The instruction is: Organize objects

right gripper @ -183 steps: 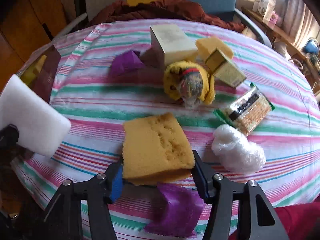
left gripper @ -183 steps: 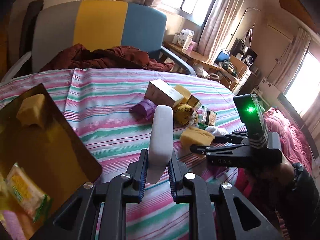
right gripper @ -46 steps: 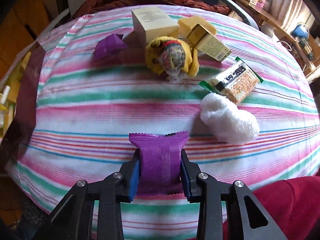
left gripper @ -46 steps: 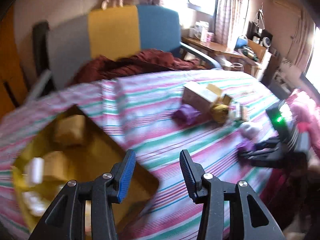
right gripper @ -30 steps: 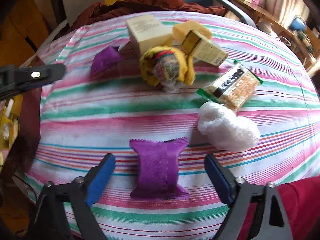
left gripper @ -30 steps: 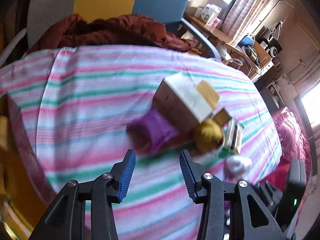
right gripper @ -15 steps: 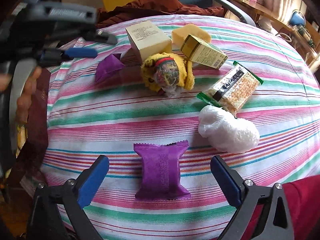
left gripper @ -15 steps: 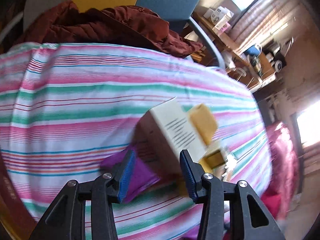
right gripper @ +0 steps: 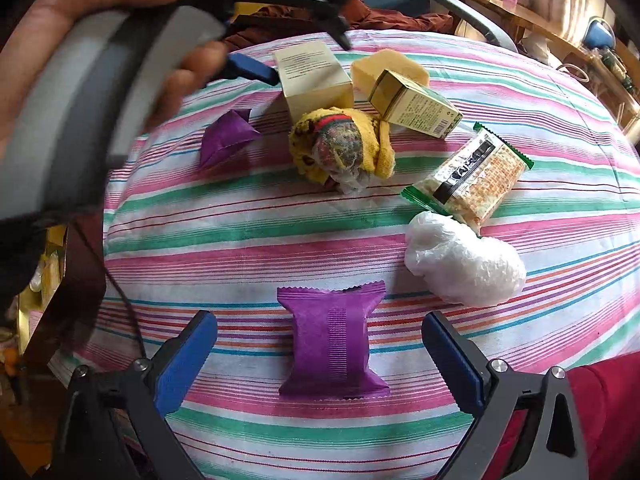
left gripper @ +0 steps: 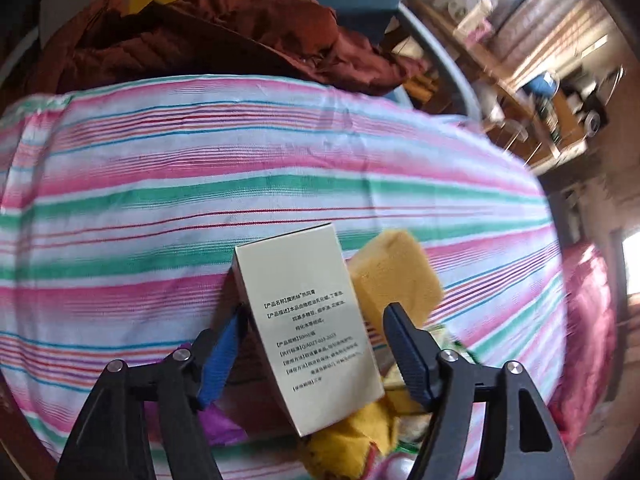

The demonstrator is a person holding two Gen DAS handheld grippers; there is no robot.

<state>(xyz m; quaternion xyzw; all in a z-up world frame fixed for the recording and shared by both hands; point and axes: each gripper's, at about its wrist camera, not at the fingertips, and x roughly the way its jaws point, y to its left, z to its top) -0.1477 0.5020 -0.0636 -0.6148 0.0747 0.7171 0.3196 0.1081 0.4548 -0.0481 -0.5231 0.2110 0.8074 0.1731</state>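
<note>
A cream box (left gripper: 308, 336) with printed text lies on the striped tablecloth (left gripper: 200, 184), and my left gripper (left gripper: 314, 316) straddles it with jaws opening, pads clear of its sides. The same cream box (right gripper: 312, 76) shows far off in the right wrist view, with the left gripper's blue fingertip (right gripper: 252, 69) beside it. My right gripper (right gripper: 320, 332) stands wide open around a flat purple packet (right gripper: 332, 344) lying on the cloth, touching neither side.
Around the box lie a yellow sponge (right gripper: 390, 68), a small gold box (right gripper: 414, 104), a yellow knitted bundle (right gripper: 340, 148), a purple pouch (right gripper: 226, 138), a cracker pack (right gripper: 470, 176) and a white plastic wad (right gripper: 462, 260). A tray edge (right gripper: 76, 276) sits left. A chair with a red jacket (left gripper: 208, 36) stands behind.
My left gripper swung from the tray side over to the cream box and its jaws widened around it. My right gripper let go of the purple packet and spread wide.
</note>
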